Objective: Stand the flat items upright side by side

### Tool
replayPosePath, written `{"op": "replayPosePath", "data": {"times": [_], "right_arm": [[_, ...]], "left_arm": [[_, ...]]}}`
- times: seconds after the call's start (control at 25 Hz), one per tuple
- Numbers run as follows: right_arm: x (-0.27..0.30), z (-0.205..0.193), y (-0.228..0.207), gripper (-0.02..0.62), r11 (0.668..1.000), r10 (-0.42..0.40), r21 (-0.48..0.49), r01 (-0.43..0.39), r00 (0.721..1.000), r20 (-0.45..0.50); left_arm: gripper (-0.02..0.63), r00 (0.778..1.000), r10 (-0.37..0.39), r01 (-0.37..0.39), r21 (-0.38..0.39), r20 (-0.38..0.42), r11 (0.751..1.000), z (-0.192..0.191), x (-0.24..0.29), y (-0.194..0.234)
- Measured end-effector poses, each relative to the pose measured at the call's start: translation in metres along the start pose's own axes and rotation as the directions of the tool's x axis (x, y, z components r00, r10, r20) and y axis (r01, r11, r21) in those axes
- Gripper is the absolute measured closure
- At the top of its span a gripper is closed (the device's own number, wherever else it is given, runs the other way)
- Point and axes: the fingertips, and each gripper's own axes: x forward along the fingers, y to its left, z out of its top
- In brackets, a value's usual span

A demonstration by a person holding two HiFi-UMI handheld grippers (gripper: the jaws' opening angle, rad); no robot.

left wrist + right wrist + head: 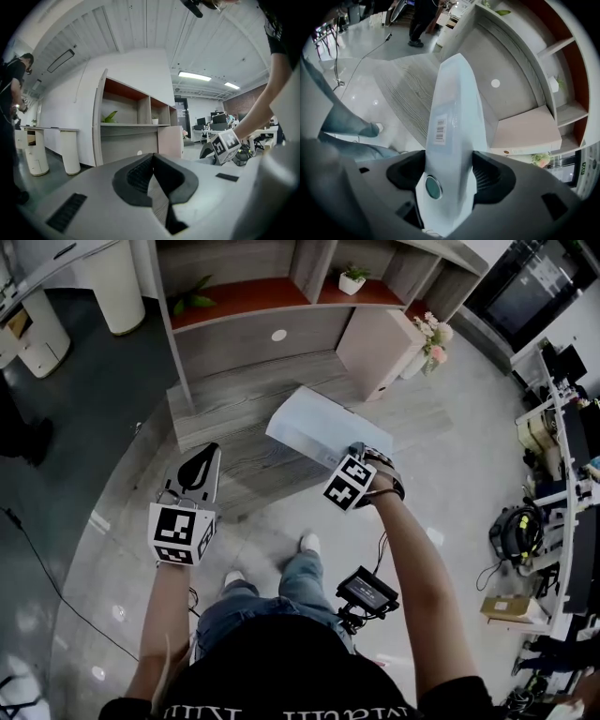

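My R hand-held gripper (pixel 450 174) grips flat white box (pixel 454 117) over table (pixel 234 418), L hand-held gripper (pixel 199 468) shut & empty; next I'd stand box upright.

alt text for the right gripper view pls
The jaws of the right gripper clamp a flat white box with a barcode label, over a wood-grain desk. A shelf unit stands behind, and a person's leg shows at left.

The left gripper (pixel 199 468) and right gripper (pixel 360 456) are grey with black ribbed pads (pixel 136 176). A black-and-white cube (pixel 180 533) sits behind each. The person wears a black shirt (pixel 281 671) and blue jeans (pixel 281 592).
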Motion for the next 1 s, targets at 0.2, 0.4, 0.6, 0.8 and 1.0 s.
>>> {"op": "replayPosePath", "data": {"times": [0.2, 0.4, 0.6, 0.8, 1.0], "right_arm": [[-0.011, 0.001, -0.031, 0.268, 0.987, 0.158, 0.020, -0.159, 0.987, 0.019], [-0.023, 0.003, -0.064, 0.267, 0.952, 0.300, 0.045, -0.302, 0.953, 0.042], [-0.023, 0.001, -0.096, 0.262, 0.909, 0.412, 0.053, -0.414, 0.910, 0.038], [-0.020, -0.005, -0.129, 0.259, 0.838, 0.542, 0.064, -0.542, 0.840, 0.019], [-0.014, -0.005, -0.158, 0.250, 0.769, 0.635, 0.067, -0.636, 0.772, 0.043]], "left_arm": [[0.595, 1.000, 0.027, -0.027, 0.003, 0.015, 1.000, 0.014, 0.018, -0.001], [0.595, 0.997, 0.074, -0.074, -0.010, 0.018, 0.997, 0.020, 0.040, -0.001], [0.595, 0.993, 0.116, -0.116, -0.015, 0.023, 0.993, 0.026, 0.064, -0.006], [0.595, 0.987, 0.160, -0.160, 0.001, 0.016, 0.987, 0.033, 0.078, -0.012], [0.595, 0.973, 0.230, -0.230, 0.012, 0.011, 0.973, 0.040, 0.086, -0.011]]}}
